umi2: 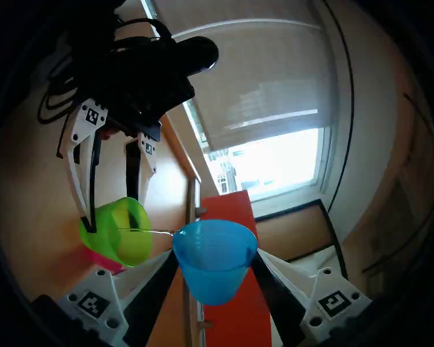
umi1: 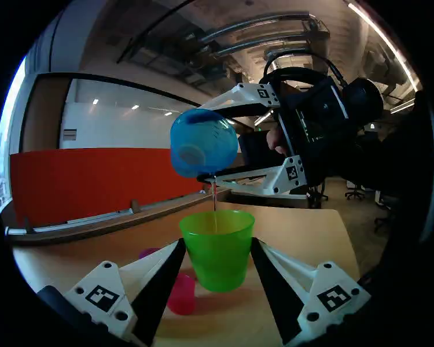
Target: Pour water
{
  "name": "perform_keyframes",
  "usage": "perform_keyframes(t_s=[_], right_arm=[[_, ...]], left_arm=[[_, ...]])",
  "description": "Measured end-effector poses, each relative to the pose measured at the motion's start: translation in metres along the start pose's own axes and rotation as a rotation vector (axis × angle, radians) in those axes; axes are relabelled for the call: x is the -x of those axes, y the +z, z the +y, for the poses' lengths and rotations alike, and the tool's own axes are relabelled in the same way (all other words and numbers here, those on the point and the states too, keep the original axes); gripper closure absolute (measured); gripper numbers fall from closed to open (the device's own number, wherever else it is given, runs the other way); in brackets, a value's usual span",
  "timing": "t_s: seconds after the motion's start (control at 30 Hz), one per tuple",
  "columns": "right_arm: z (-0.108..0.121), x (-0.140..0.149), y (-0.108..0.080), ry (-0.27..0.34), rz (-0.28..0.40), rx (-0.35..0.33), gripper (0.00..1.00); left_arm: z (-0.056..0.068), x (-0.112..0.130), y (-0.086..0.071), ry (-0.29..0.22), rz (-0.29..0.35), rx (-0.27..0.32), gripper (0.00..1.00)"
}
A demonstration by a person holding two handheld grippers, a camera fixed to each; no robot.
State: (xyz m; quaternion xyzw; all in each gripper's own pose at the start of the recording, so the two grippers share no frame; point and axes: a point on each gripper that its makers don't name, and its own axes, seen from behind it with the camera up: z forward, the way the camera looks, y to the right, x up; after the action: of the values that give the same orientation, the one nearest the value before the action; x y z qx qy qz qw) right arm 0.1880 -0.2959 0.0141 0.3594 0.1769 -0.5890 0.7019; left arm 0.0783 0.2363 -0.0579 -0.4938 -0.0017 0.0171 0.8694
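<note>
Tilting rim-down, blue cup (umi1: pixel 203 143) above upright green cup (umi1: pixel 218 250)

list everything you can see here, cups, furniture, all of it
table: one, light wood
partition: one, orange-red, beyond the table
window: one, bright, blind above
green cup: one, green, upright over the table
blue cup: one, blue, tilted above the green cup
water: one thin stream, blue cup into green cup
pink cup: one, pink, on table left of green cup
left gripper: one, white and black, gripping green cup
right gripper: one, same, gripping blue cup
hand: one, behind right gripper
</note>
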Motion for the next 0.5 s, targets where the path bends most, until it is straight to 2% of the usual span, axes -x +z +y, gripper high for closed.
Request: perform_keyframes(t_s=[0.5], right_arm=[[-0.0002,-0.0025,0.0003,-0.043,0.002,-0.002,0.12]], left_arm=[[0.0014,-0.0045,-0.0025,-0.003,0.007,0.005,0.19]])
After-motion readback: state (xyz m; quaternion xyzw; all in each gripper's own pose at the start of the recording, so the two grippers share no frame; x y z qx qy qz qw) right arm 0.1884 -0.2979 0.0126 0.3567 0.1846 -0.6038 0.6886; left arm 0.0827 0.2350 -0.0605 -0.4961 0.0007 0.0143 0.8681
